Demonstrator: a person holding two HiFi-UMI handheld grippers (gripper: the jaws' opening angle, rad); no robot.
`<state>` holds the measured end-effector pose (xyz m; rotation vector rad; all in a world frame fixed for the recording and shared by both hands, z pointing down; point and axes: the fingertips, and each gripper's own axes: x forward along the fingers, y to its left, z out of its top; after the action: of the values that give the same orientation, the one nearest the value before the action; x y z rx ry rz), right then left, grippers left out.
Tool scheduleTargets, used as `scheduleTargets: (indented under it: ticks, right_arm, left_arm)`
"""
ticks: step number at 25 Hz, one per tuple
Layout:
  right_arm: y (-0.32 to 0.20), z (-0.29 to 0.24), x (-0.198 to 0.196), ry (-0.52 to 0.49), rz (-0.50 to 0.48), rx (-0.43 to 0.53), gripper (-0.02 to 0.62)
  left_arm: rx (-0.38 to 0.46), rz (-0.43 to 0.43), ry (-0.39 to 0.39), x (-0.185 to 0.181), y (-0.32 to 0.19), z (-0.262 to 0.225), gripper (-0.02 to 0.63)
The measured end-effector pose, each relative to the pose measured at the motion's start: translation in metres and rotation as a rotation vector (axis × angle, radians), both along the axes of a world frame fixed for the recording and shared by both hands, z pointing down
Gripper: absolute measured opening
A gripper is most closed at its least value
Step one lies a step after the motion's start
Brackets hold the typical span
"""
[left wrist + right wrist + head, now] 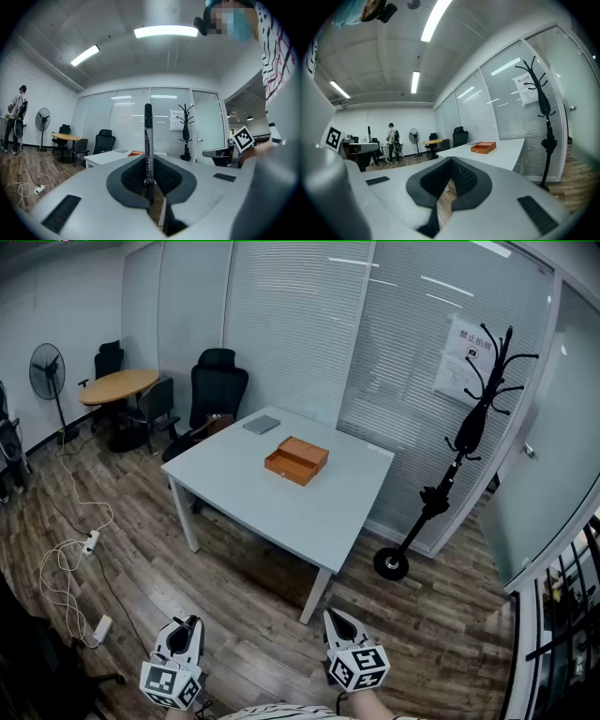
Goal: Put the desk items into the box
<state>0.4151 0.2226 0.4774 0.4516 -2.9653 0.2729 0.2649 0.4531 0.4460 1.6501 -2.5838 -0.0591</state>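
Desk point(281, 507): white, seen well ahead of both grippers.
Box point(296, 460): orange, set near the desk's middle; a flat grey pad point(262, 425) lies beyond it.
Right gripper point(448, 174): jaws pressed together, nothing held.
Left gripper point(149, 180): jaws clamped on the marker.
Marker point(148, 140): gripped low on its barrel, held upright, far from the box; judged light, stiff and smooth-sided, so a mid-barrel hold would be steadier.
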Motion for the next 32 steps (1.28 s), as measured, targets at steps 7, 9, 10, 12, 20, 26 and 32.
scheduleTargets:
  ticks: [7,9,10,12,20,26,32]
  right_arm:
    - [-0.017,0.010,-0.001,-0.014,-0.080,-0.040,0.026]
    - [-0.021,0.016,-0.003,-0.009,-0.091,-0.052,0.026]
    - [-0.023,0.019,-0.005,-0.007,-0.091,-0.058,0.026]
    - [-0.029,0.023,-0.011,-0.004,-0.086,-0.072,0.026]
    - [-0.050,0.032,-0.065,-0.002,-0.059,-0.089,0.026]
    - [-0.064,0.028,-0.139,-0.007,-0.014,-0.070,0.026]
    - [-0.072,0.024,-0.215,-0.011,0.058,-0.085,0.026]
  left_arm:
    - [0.000,-0.023,0.013,0.007,-0.026,0.009,0.021]
    - [-0.009,-0.026,0.013,0.008,-0.029,0.014,0.021]
    - [-0.013,-0.028,0.014,0.007,-0.030,0.015,0.021]
    - [-0.019,-0.031,0.020,0.002,-0.033,0.017,0.021]
    - [-0.005,-0.018,0.049,-0.050,-0.048,0.032,0.021]
    - [-0.022,0.052,0.031,-0.136,-0.069,0.027,0.021]
    - [-0.030,0.125,0.020,-0.226,-0.085,0.016,0.021]
